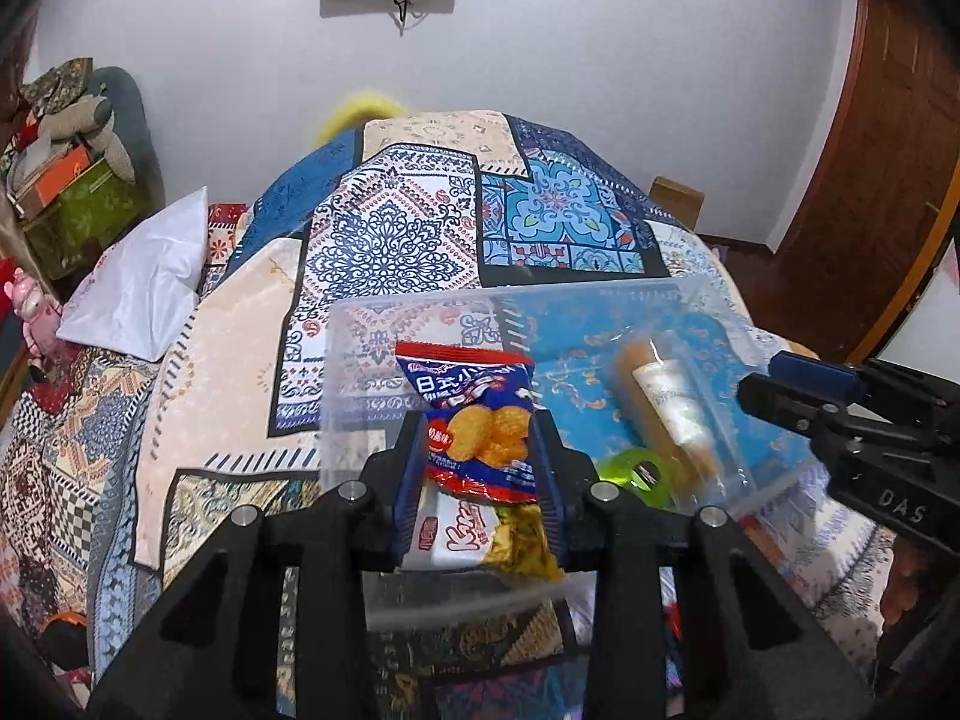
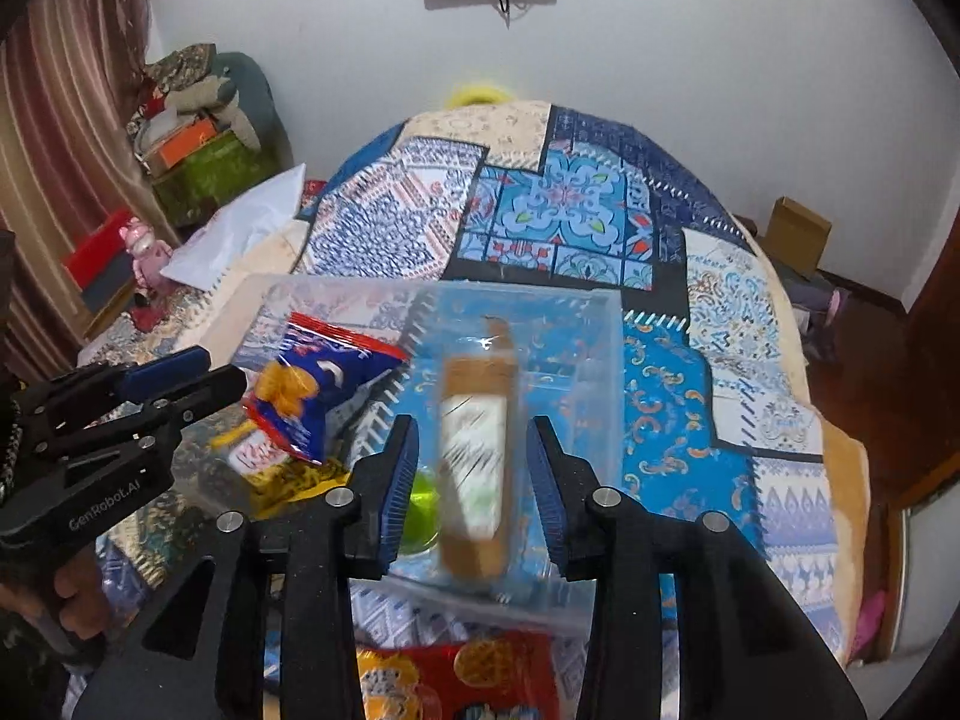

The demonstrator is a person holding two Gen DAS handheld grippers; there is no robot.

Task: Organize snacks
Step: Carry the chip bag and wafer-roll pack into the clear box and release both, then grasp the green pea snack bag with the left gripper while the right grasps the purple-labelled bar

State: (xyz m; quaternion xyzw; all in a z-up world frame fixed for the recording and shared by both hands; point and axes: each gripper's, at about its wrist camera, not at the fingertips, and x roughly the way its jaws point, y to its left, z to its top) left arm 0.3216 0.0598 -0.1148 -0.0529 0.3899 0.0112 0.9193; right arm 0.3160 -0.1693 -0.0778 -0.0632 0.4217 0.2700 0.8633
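Note:
A clear plastic bin (image 1: pixel 708 300) (image 2: pixel 606 372) stands on a patterned bedspread. My left gripper (image 1: pixel 480 438) is shut on a blue and red cracker packet (image 1: pixel 474 420) (image 2: pixel 312 384) and holds it over the bin's left side. Under it lie a white and red packet (image 1: pixel 459 531) and a yellow one (image 1: pixel 522 540). My right gripper (image 2: pixel 471 468) is open, its fingers either side of a blurred brown roll in clear wrap (image 2: pixel 477 456) (image 1: pixel 666 408) that is in or just above the bin. A green ring-shaped snack (image 1: pixel 636 471) (image 2: pixel 423 510) lies beside the roll.
A red snack bag (image 2: pixel 456 678) lies on the bed in front of the bin. A white pillow (image 1: pixel 144 282) and stacked boxes (image 1: pixel 72 204) are at the left. A cardboard box (image 2: pixel 798 234) and a wooden door (image 1: pixel 888 138) are at the right.

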